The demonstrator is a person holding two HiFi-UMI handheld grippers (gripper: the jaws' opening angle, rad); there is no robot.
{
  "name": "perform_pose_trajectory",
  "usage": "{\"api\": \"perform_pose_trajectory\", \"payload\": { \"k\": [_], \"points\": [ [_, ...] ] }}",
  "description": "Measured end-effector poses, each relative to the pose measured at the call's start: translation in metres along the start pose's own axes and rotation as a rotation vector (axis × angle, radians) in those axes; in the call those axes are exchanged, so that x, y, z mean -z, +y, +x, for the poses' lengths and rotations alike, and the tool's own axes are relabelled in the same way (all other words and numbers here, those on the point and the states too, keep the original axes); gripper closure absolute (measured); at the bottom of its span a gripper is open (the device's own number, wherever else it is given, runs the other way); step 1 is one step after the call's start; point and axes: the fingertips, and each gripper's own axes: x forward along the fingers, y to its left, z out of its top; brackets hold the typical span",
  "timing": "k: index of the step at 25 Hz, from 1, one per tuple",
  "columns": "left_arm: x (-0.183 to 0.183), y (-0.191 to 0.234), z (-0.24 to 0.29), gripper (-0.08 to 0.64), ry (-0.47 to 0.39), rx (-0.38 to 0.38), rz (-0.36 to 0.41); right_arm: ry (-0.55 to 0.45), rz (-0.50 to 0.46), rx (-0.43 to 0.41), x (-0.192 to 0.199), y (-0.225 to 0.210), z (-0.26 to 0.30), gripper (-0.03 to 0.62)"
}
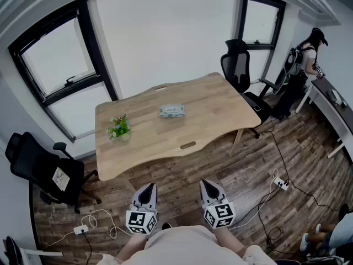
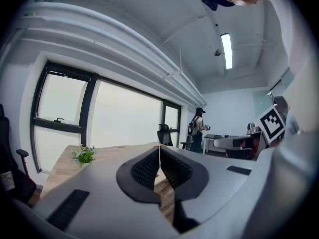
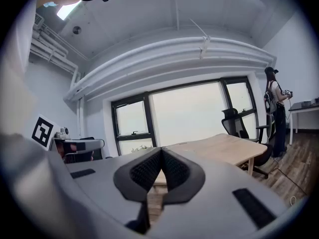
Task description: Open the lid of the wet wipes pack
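Held the left tongs [image 1: 148,187] and right tongs [image 1: 208,185] side by side, both closed tight on nothing, pointing about level. Saw the wipes pack [image 1: 172,111] flat on the table [image 1: 220,109], well ahead of both and roughly between them; too small there to tell open from shut. Judged as the approach step, nothing touched. Called next for stepping forward, parting jaws, pinning the pack, catching the lid.

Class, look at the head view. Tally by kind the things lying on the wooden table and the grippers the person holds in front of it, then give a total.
Wet wipes pack: 1
Small plant: 1
Grippers: 2, the left gripper and the right gripper
Total: 4
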Motion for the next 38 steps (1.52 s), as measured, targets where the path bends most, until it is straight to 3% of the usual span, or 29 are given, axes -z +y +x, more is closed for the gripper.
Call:
{"api": "perform_pose_trajectory", "payload": {
  "k": [26,38],
  "points": [
    [0.017,0.003,-0.010,0.538,0.030,0.023,-0.018,0.016,-0.005,-0.014,0.006,0.018,0.003,0.584],
    [0.014,0.000,-0.011,0.535,0.027,0.014,0.028,0.023,0.003,-0.015,0.008,0.020,0.004,0.584]
  ]
}}
